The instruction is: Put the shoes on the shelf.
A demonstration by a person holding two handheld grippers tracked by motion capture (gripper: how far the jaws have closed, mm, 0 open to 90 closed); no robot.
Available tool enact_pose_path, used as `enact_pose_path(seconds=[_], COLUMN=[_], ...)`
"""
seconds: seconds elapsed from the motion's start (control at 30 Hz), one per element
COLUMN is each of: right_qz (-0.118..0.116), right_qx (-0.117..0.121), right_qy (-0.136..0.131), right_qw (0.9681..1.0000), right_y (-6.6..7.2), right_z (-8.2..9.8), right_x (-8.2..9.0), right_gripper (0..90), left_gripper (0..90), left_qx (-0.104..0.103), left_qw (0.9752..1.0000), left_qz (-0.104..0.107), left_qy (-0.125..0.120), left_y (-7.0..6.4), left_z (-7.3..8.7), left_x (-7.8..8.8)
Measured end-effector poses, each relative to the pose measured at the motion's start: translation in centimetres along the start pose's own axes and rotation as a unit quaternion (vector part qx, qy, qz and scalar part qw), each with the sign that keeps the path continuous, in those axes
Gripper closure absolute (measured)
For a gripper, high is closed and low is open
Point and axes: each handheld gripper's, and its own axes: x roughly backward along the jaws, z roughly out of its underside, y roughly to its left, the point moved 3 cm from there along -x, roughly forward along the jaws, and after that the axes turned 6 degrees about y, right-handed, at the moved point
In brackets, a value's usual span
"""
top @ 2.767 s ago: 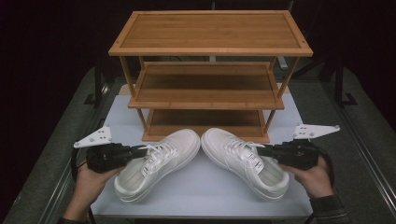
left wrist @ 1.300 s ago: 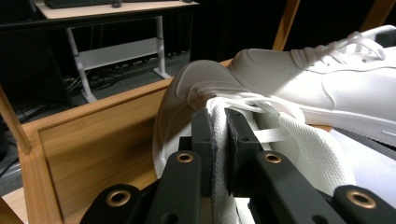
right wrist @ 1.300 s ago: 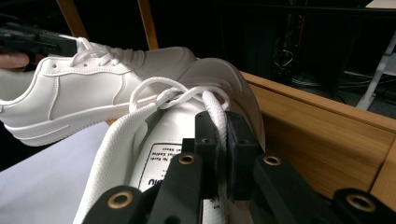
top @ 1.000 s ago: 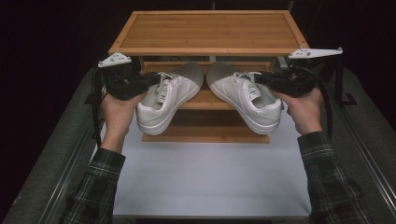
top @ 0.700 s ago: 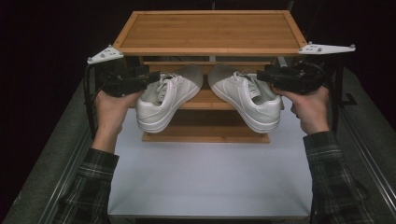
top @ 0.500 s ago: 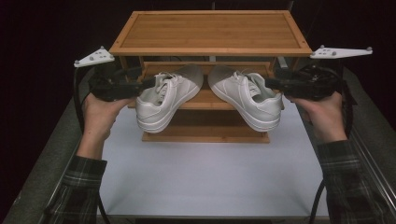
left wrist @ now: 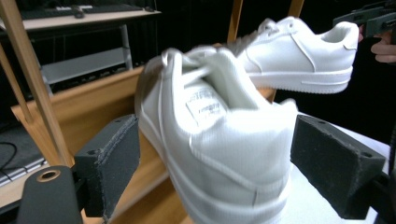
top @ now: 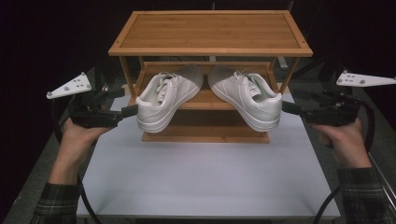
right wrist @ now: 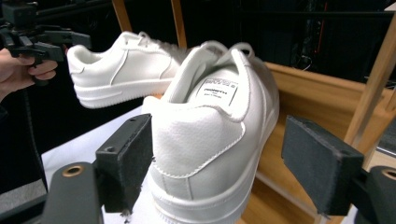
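Both shoes sit toes-in on the rack's middle shelf (top: 205, 99), heels jutting toward us. Left gripper (top: 132, 111) has just let go of the left shoe (top: 168, 95); right gripper (top: 288, 108) likewise spread behind the right shoe (top: 247, 95).

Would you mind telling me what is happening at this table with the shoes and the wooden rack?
A person with a gripper in each hand is putting a pair of white sneakers on the middle shelf of a bamboo shoe rack. Both shoes rest there, heels overhanging the front edge. The left gripper has just been opening around the left sneaker, the right gripper around the right sneaker; the heels sit between the pads, which stand clear of them.
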Motion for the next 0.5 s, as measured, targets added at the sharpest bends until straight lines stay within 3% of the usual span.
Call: enact_pose_path(seconds=[0.13,0.33,0.5], right_qz=[-0.009,-0.024,-0.012], right_qx=[0.002,0.005,0.02], right_qy=[0.015,0.04,0.057], right_qw=[0.9999,0.9989,0.9981], right_y=[0.1,0.3,0.6], right_z=[1.8,3.8,4.4], right_x=[-0.4,-2.6,-4.4], right_gripper=[19.1,15.7,14.6], left_gripper=[13.5,10.4,9.3], left_qx=[-0.008,-0.016,-0.019], left_qw=[0.9998,0.9987,0.9982], left_qz=[0.013,0.026,0.049], left_qy=[0.014,0.041,0.028], left_y=[0.0,-0.1,-0.3], left_z=[1.9,3.6,3.8], left_x=[-0.6,-2.7,-3.8])
